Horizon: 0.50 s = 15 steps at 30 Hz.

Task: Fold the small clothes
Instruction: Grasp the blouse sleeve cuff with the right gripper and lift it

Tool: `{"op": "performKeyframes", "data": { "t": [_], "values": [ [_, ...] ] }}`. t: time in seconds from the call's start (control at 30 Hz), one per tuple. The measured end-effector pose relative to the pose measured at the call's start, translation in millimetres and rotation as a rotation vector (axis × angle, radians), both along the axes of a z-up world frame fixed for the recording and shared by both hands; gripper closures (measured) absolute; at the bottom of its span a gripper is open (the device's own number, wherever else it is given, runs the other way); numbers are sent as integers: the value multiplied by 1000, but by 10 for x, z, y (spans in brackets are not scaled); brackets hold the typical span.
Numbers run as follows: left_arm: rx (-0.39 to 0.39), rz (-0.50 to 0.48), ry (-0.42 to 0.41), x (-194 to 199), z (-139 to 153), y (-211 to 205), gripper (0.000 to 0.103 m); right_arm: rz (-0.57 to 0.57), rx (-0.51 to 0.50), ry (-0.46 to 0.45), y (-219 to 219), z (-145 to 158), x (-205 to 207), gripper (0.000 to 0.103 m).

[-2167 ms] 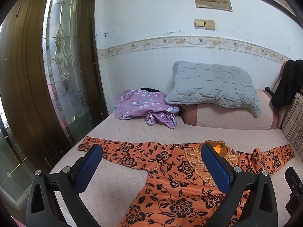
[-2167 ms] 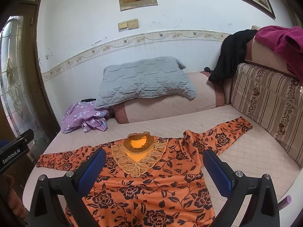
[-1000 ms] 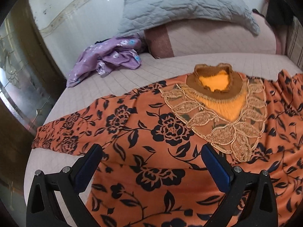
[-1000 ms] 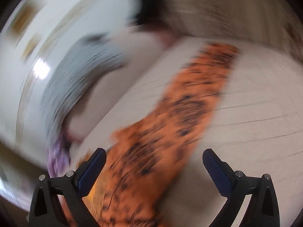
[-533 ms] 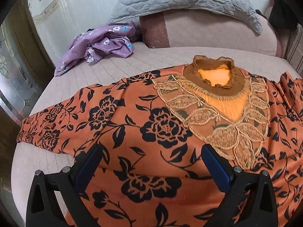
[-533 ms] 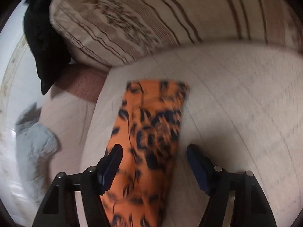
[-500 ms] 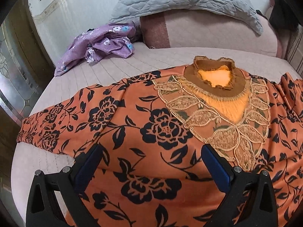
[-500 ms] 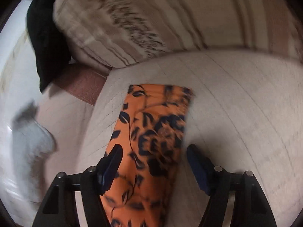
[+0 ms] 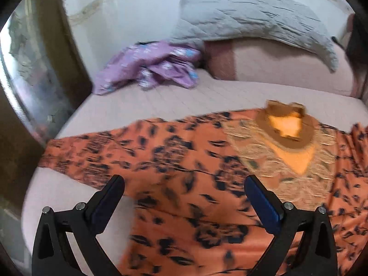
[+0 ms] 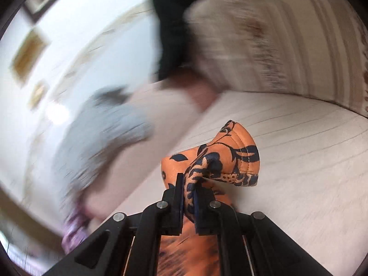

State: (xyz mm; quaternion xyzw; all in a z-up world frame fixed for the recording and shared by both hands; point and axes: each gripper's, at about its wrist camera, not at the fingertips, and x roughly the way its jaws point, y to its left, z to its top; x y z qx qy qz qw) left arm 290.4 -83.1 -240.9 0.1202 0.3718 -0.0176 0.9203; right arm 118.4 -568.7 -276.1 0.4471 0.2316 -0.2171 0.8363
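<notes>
Garment: the orange floral top (image 9: 184, 161) lies spread face up on the bed (image 9: 230, 96), neckline (image 9: 285, 124) toward 12 o'clock in the left wrist view, one sleeve (image 9: 76, 151) stretched out flat toward 9 o'clock.

Right tongs (image 10: 188, 191): they have just been closing and now pinch the cuff end of the other sleeve (image 10: 220, 158); the cuff flares out past the tips and looks lifted off the bed.

Left tongs (image 9: 184, 197): spread wide, hanging over the chest of the top with nothing between the fingers.

Done so far: the top is laid out and one sleeve is gripped. No fold shows in the body or in the 9 o'clock sleeve.

Left to do, as I judge it: carry the gripped sleeve in across the chest, bring the other sleeve in likewise, then fold the body.

Waiting: a crumpled purple garment (image 9: 156, 66) sits at 11 o'clock beside the grey pillow (image 9: 248, 18), not folded.

View quality: both views are blurred, so fine creases cannot be judged.
</notes>
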Motion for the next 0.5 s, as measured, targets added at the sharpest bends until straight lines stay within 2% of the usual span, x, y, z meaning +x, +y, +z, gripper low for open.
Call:
{"op": "performKeyframes", "data": {
  "t": [0.1,0.2,0.33,0.43,0.5],
  "values": [
    [46,63,-51,10,31,184,0,129,9,-41,669,287,206,96],
    [80,118,-38,53,41,410,0,258,48,-74,1416,360,536,96],
    [12,158,-13,93,120,737,0,387,154,-65,2334,82,961,96],
    [-32,182,1,122,134,933,0,503,241,2,2933,-194,1157,92],
    [-52,197,12,145,117,1036,0,624,297,79,3262,-366,1258,82]
  ]
}}
